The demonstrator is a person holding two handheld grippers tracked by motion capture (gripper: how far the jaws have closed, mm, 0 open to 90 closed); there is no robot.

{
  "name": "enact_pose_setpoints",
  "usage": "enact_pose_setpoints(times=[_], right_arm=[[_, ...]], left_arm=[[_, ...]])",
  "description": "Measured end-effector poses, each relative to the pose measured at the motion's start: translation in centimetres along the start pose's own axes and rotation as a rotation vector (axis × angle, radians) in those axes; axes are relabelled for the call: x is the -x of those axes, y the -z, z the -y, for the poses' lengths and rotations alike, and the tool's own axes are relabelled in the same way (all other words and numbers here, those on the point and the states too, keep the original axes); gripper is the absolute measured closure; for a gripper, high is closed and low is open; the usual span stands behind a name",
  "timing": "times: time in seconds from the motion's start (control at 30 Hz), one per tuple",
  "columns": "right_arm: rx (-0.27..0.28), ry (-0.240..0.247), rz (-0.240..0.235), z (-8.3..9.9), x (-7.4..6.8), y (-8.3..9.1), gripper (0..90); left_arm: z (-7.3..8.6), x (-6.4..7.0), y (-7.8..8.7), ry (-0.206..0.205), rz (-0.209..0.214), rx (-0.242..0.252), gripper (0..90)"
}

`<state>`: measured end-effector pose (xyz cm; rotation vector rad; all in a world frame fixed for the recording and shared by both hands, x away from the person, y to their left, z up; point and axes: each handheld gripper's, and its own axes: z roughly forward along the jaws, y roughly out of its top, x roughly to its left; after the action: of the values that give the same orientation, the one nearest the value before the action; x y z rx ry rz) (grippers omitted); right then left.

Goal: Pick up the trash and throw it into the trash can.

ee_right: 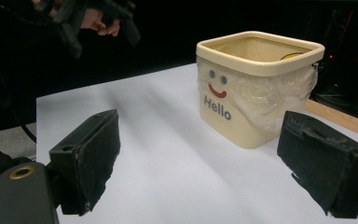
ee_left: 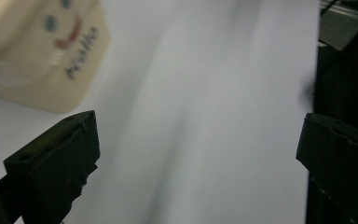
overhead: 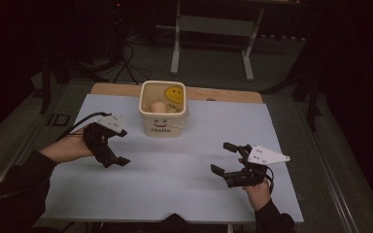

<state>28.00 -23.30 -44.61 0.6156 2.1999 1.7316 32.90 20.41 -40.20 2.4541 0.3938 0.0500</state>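
Both grippers, left gripper [overhead: 117, 148] and right gripper [overhead: 224, 158], hold jaws wide apart and empty, the cream tub [overhead: 162, 109] standing ahead of them, apparently awaiting approach.

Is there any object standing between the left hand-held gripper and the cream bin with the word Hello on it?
Nothing visible does. The left hand-held gripper hangs open over the white sheet, and only bare sheet lies between it and the cream bin. The right hand-held gripper is off to the other side, not in that path.
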Motion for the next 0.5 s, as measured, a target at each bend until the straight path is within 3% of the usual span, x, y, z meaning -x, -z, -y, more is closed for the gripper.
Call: enact_pose_setpoints(times=[0.3,0.5], right_arm=[[-0.002,0.0,0.0,0.0,0.0,0.0,12.8],[-0.003,0.002,-0.003,0.0,-0.1,-0.1,12.8]], left_arm=[[1.8,1.5,-1.7,0.028,0.032,0.038,0.5],[3.1,2.6,-2.7,0.051,0.023,0.075,0.5]])
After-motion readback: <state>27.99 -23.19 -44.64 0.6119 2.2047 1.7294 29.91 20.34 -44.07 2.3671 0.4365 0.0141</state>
